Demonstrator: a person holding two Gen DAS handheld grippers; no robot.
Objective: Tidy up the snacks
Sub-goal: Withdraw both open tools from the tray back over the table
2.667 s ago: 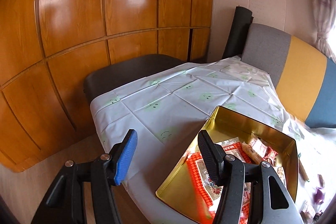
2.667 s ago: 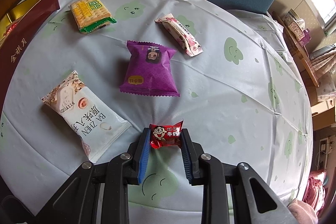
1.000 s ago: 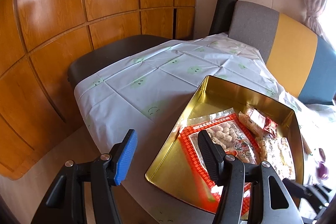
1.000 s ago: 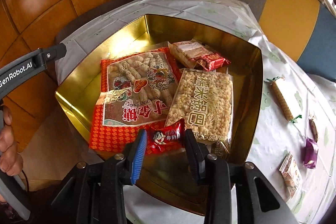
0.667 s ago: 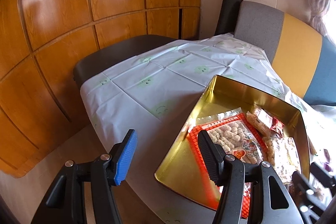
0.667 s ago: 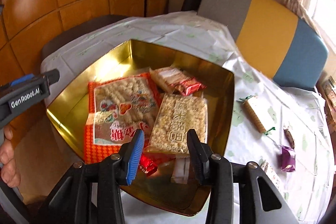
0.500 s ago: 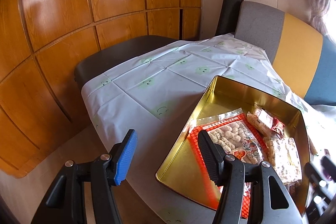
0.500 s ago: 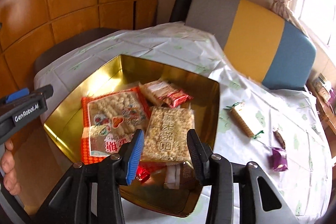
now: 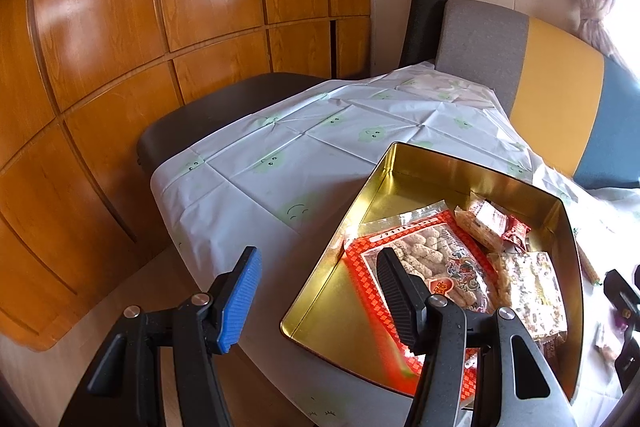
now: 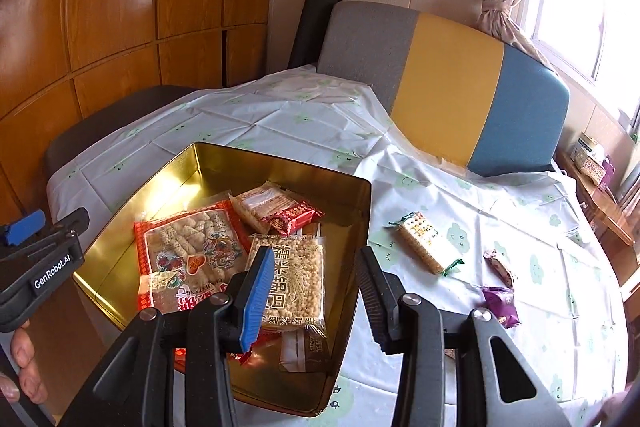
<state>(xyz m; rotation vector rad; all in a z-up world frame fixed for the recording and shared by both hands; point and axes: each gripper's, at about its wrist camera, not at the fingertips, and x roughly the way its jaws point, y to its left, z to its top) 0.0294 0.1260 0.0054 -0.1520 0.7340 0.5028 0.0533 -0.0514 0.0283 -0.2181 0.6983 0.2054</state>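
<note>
The right tool [image 10: 310,293] hangs with its jaws spread wide and nothing between them, low in the right wrist view, above the near edge of the gold tin [image 10: 362,227]. The left tool [image 9: 316,293] is equally wide open and empty, at the bottom of its own view beside the tin's left wall. Inside the tin lie a large red packet [image 10: 188,259], a rice-cake packet [image 10: 294,279], a red-ended biscuit packet [image 10: 276,209] and a small red wrapper [image 10: 246,357] (mostly hidden behind the blue finger). Three snacks sit loose on the table [image 10: 460,167] at the right of the frame: a green-ended cracker packet [image 10: 426,243], a small brownish bar [image 10: 500,269] and a purple packet [image 10: 502,305]. The step in hand looks like an empty-handed return for the next snack; that calls for swinging the right tool rightward, lowering over one packet and closing across its narrow width.
</note>
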